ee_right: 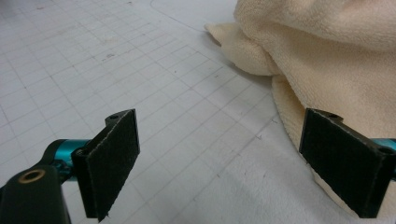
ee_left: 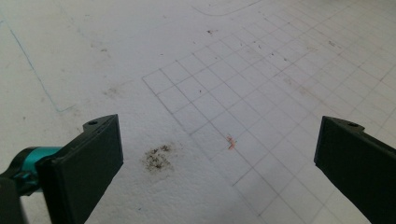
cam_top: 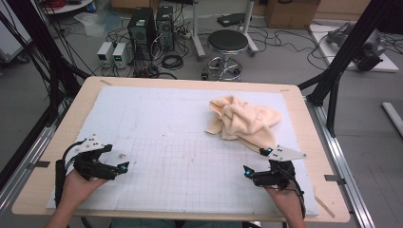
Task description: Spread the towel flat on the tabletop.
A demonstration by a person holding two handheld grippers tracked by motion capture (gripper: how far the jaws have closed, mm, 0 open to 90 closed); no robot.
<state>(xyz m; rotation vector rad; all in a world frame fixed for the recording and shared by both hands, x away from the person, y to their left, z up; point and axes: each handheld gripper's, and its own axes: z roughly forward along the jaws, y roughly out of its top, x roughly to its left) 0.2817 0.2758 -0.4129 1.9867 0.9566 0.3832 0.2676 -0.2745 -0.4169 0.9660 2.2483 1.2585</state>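
The towel [cam_top: 243, 119] is pale cream-yellow. The mat [cam_top: 180, 123] is white, ruled with a thin grey grid (one dark smudge [ee_left: 158, 157] near its left). The table [cam_top: 43, 156] is light wood. Both grippers are black with teal accents.

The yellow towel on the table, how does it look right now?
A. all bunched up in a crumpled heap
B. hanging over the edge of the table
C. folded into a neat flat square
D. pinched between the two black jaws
A. The towel lies in a rumpled heap on the white mat, well inside the table's edge, and the right gripper beside it stands open with nothing between its jaws.
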